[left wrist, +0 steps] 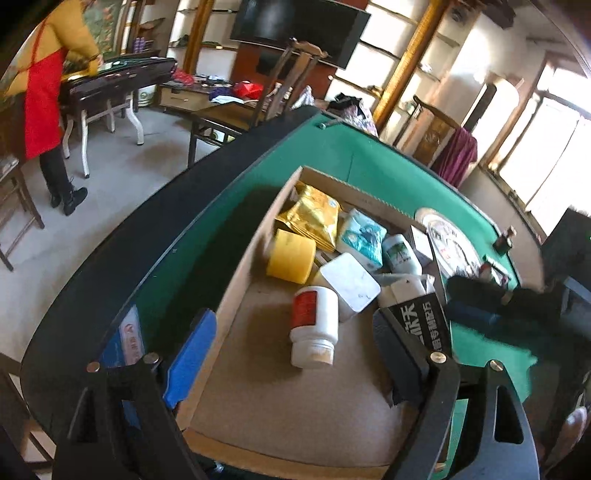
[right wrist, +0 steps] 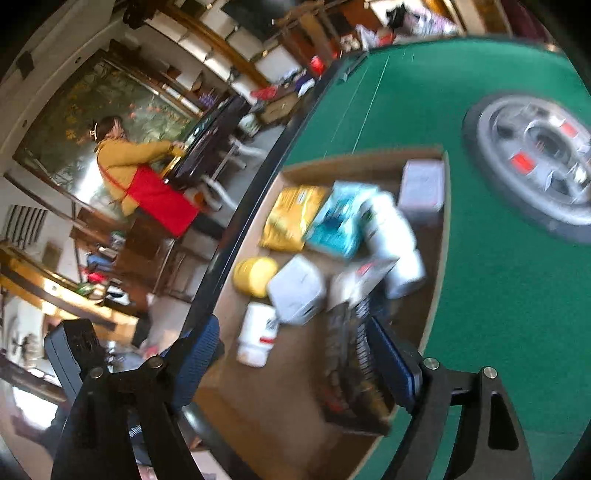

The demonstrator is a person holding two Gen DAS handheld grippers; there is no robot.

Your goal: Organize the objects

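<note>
- Cardboard tray [left wrist: 236,273], shallow and brown, is sitting on the green felt table [left wrist: 369,162], gathering a white plastic bottle [left wrist: 314,328], yellow tape roll [left wrist: 291,254] and gold foil pouch [left wrist: 312,214].
- Left gripper [left wrist: 295,354] is hovering over it, jaws spread, nothing between them.
- Right gripper [right wrist: 295,354] is likewise spread; a black printed box [right wrist: 354,369] is lying just beside its right finger, grip doubtful.

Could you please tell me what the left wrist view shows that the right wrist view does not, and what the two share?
Only the left wrist view shows the bright windows, the dark wall television and the blue card on the table edge. Only the right wrist view shows the round silver centre console whole and the large framed painting. Both share the open cardboard box, the yellow tape roll, the white pill bottle with the red label, the gold foil pouch and the person in the red apron.
</note>
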